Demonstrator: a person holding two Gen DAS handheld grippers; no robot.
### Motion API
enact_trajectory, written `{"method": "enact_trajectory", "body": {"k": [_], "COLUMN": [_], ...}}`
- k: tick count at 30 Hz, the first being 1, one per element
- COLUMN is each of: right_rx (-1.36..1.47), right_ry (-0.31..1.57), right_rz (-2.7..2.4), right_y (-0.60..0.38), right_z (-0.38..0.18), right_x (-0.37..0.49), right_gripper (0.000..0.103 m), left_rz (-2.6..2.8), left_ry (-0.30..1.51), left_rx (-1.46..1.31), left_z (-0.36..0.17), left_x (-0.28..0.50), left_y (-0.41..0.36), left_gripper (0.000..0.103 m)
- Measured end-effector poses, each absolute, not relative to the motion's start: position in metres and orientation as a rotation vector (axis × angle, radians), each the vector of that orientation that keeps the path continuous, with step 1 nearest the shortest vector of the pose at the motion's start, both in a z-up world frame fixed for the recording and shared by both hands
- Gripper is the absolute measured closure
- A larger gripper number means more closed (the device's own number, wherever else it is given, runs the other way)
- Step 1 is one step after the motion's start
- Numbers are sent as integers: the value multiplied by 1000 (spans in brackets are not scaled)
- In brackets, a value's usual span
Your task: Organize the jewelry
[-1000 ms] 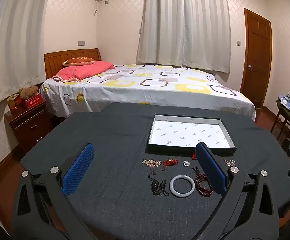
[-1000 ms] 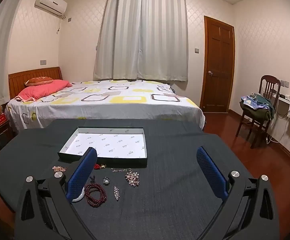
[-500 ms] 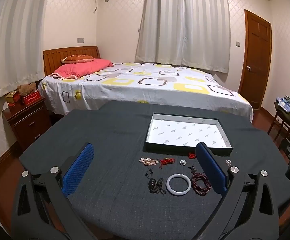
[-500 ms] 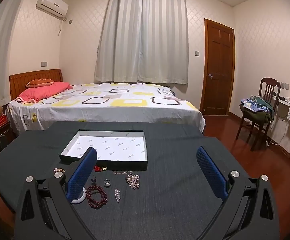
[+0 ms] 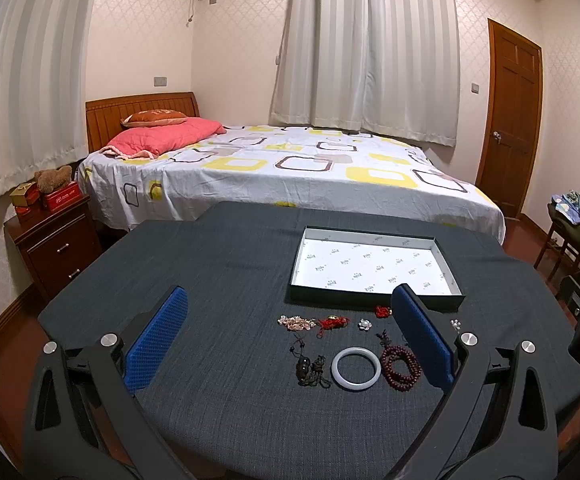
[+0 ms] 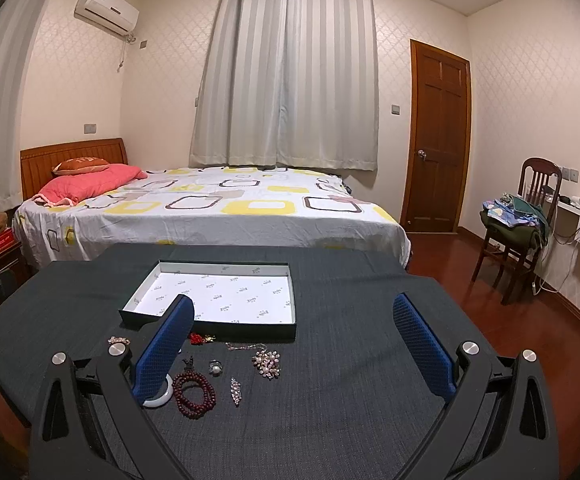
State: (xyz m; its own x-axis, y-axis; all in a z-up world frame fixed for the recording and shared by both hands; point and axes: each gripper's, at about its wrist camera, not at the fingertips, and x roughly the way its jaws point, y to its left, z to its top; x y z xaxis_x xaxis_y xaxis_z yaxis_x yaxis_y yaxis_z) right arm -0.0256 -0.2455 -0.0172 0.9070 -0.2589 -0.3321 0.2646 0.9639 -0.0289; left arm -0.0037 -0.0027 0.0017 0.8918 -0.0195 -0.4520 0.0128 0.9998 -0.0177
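With both the left gripper (image 5: 290,344) and right gripper (image 6: 293,352) spread wide and empty, the tangled cord necklace (image 5: 311,368) could snag the white bangle (image 5: 355,369) when lifted toward the tray (image 5: 373,300).

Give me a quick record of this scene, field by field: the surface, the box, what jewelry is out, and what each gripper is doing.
surface: table under dark grey cloth
box: shallow open box, white patterned lining, nothing in it
jewelry: all on the cloth in front of the box: white bangle, dark red bead bracelet, dark cord pendant, red knotted charm, pale flower cluster, pearl brooch, small ring
left gripper: open, above the table, holds nothing
right gripper: open, above the table, holds nothing
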Motion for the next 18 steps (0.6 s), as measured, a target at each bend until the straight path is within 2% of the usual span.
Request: {"method": "enact_trajectory", "body": {"k": [18], "right_rx": [14], "right_ry": [338], "right_rz": [-271], "right_y": [-245], "right_z": [-18], "right_x": [-26], "right_gripper": [6], "left_rz": [-23], "left_ry": [469], "left_rx": [-14], "left_z": [6], "left_x": [-5], "left_y": [-3], "left_gripper": [4]}}
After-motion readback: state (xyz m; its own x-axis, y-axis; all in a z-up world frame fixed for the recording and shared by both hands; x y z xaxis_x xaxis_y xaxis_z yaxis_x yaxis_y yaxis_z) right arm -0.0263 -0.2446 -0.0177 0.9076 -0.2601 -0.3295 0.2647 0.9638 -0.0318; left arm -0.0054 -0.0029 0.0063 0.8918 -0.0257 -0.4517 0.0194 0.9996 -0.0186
